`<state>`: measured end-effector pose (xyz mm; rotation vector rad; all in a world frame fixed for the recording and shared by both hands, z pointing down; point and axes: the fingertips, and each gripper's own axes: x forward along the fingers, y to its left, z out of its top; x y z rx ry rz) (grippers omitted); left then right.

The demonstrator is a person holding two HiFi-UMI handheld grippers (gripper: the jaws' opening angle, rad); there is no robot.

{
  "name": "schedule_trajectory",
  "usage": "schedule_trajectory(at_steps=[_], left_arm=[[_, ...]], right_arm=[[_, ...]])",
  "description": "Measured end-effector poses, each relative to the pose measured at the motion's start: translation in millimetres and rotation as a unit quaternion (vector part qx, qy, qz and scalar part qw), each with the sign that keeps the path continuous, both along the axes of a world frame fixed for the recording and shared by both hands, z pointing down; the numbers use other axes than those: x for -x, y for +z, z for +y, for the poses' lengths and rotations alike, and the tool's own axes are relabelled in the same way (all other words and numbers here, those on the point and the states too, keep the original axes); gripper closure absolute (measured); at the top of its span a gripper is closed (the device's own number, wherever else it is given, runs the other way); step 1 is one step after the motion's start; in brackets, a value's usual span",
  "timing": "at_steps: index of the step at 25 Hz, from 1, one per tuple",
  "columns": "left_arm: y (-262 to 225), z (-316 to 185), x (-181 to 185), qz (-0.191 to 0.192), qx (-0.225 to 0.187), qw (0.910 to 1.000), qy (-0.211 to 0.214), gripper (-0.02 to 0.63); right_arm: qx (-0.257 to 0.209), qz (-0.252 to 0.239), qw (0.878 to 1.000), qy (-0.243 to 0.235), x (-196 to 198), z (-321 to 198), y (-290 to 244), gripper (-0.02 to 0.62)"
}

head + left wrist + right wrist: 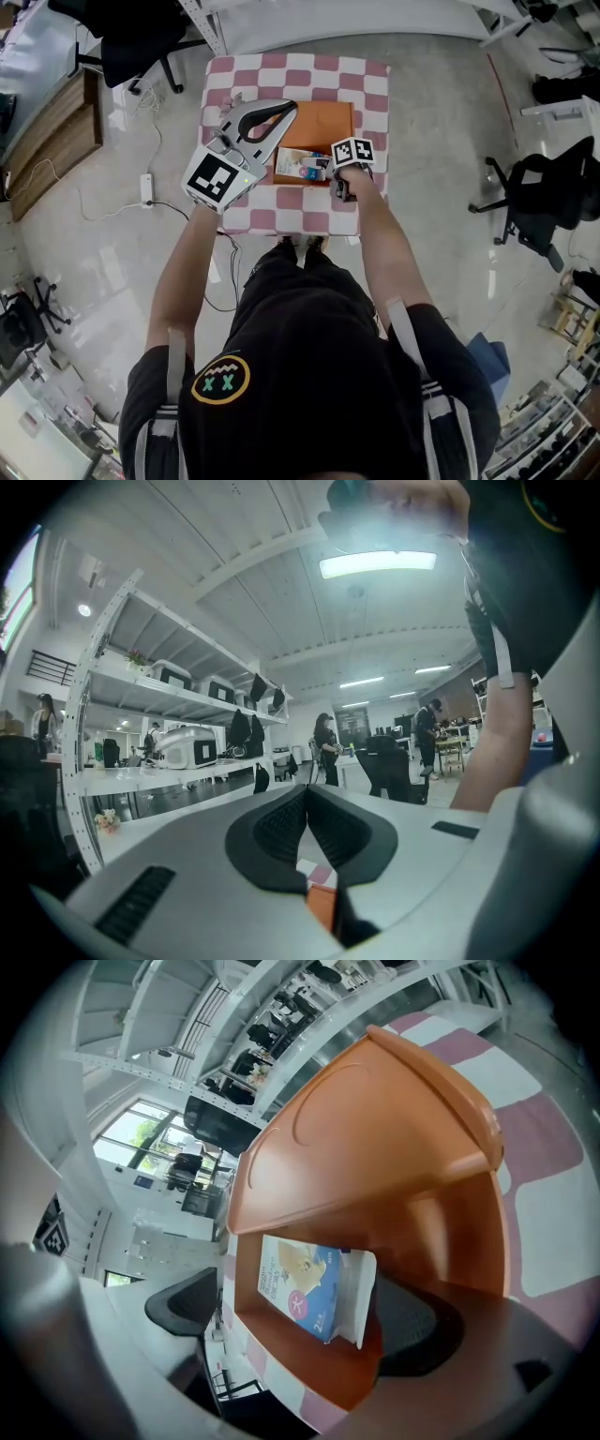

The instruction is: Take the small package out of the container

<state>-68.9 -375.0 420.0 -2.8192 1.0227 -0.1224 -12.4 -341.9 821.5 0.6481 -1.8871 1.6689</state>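
Stands over a pink-and-white checkered surface (281, 221), looking steeply down, with a tool in each hand.

Holds the left tool (292, 106) (307, 797) level over the surface's left part, beside the thrown-back lid (321, 127) of an orange container (445, 1232). Jaws pressed together at the tips, with nothing between them. Behind the meeting pads, a sliver of orange and checkered cloth through the gap.

Angles the right tool (330, 171) (305, 1312) down at the container from the near right. Jaws spread wide: one dark pad (183, 1302) outside the container's wall, the other pad (422, 1330) inside, just behind the small package (314, 1288) (302, 167). Straddles wall and package alike, pinching neither. Cannot tell whether the inner pad touches the package's white edge.

Inside the container, below the raised lid: the small package, lying against the floor and one wall, blue-and-white printed face showing.

Around the surface: glossy grey floor (441, 141), a black office chair (544, 202) off to the right, a white power strip (146, 187) to the left. In the left gripper view: white shelving (141, 696) and people standing far off.
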Motion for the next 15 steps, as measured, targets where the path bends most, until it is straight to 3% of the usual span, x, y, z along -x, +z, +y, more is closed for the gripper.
schedule_trajectory(at_steps=[5, 9, 15], left_arm=[[-7.1, 1.9, 0.5, 0.000, -0.007, 0.9999, 0.008, 0.586], [-11.6, 0.0, 3.5, 0.017, 0.008, 0.9998, -0.007, 0.586], [-6.6, -0.3, 0.6, 0.010, 0.006, 0.9999, 0.001, 0.586]], right_arm=[[0.002, 0.011, 1.000, -0.008, -1.1, -1.4, 8.5, 0.101], [0.009, 0.000, 1.000, -0.003, -2.8, -4.2, 9.6, 0.169], [0.017, -0.029, 0.999, -0.004, 3.6, -4.7, 7.8, 0.244]])
